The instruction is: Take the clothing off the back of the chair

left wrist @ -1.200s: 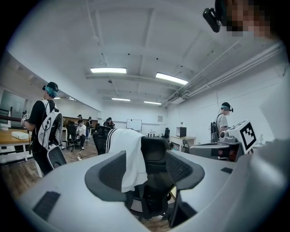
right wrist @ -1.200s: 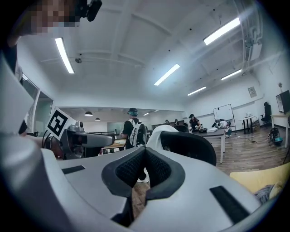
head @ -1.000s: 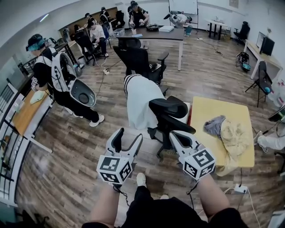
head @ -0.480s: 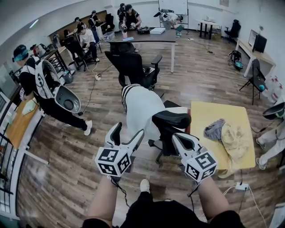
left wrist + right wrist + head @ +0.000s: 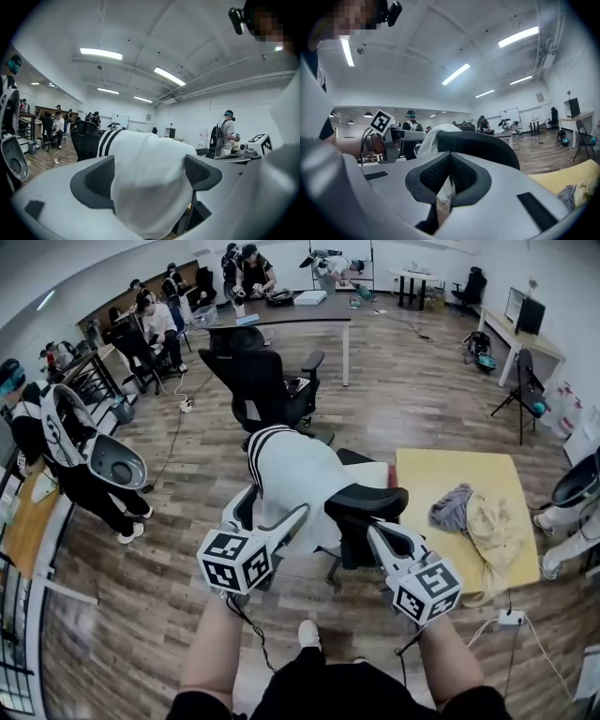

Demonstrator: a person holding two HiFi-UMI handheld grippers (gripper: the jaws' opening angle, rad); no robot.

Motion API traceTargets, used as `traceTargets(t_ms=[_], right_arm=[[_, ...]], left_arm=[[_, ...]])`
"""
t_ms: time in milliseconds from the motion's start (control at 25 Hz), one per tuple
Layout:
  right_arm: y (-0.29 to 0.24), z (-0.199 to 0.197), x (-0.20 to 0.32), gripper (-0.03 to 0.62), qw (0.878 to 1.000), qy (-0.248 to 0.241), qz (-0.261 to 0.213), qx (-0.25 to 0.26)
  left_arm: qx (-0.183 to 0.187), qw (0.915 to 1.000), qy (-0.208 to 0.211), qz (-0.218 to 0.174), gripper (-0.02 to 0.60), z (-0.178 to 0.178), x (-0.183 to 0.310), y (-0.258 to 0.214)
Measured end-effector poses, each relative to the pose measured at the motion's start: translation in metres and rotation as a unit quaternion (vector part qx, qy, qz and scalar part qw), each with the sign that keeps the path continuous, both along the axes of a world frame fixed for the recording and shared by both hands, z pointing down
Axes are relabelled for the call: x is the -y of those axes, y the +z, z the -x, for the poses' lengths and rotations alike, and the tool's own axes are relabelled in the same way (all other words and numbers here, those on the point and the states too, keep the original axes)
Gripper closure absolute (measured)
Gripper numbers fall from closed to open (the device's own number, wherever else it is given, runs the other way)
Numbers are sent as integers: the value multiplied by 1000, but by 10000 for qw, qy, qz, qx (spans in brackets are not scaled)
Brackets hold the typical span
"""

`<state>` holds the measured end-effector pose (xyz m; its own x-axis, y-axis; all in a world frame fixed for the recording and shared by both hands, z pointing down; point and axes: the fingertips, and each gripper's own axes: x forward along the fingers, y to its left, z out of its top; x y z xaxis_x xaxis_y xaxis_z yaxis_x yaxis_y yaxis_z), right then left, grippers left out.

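A wooden floor and a yellow bench are seen in an office. The white jacket is draped over the chair back. The left gripper is held level, its jaws just opened and spread around the jacket; the right gripper is pressed together, empty.

On wood floor: black chair, white clothing draped over back; yellow table beside, crumpled clothes on top.

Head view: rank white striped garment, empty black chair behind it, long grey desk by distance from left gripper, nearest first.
1. white striped garment: draped on the chair back, between the jaws of the left gripper, which have just been opening.
2. empty black chair: beyond it, centre.
3. long grey desk: farthest, top of view.
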<state>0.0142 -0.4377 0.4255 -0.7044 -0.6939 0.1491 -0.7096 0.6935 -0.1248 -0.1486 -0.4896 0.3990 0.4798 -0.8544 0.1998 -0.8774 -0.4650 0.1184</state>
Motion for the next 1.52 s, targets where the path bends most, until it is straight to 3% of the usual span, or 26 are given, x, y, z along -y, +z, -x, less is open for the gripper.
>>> traceTargets(t_ms=[320,760,920,1040,1240,1520], right_arm=[[8,3,19,582,9998,200,57,47],[12,-4,35,582,9992,380,94,124],[12,-5,35,582,9991,376,129,162],[10,-8,33,582,9992,350,137,170],[7,-8,26,582,9994,291,121,158],[-6,-14,8,582,9997,203,30,159]], left_arm=[[-270,9969,669,310,92,-9,27,15],[-553,9900,1260,301,100,-18,36,18],[-535,9885,1385,302,163,-20,32,15],[-447,9897,1328,295,248,-22,28,14],[-366,9935,1035,313,380,-18,19,15],[-237,9981,482,287,472,-13,2,9]])
